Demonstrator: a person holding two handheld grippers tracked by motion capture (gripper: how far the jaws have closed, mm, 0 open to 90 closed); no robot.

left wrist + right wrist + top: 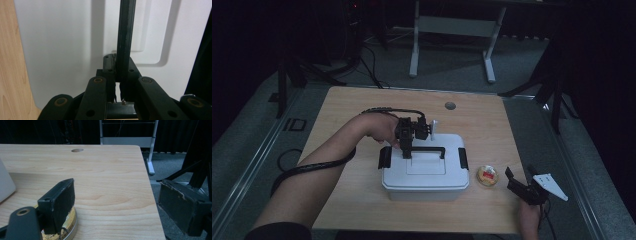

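left gripper (408, 150) pinching the black handle (428, 149) atop the white lidded box (426, 172) at mid-table, right gripper (518, 181) spread wide, empty, at the wooden table's (347, 110) right front edge, just beside a small round gold-rimmed tin (487, 175) right of the box

You're in a dim lab or studio: black curtains (597, 60), grey carpet (452, 75), loose floor cables (369, 65), white desk frame (150, 150) beyond your right claw.
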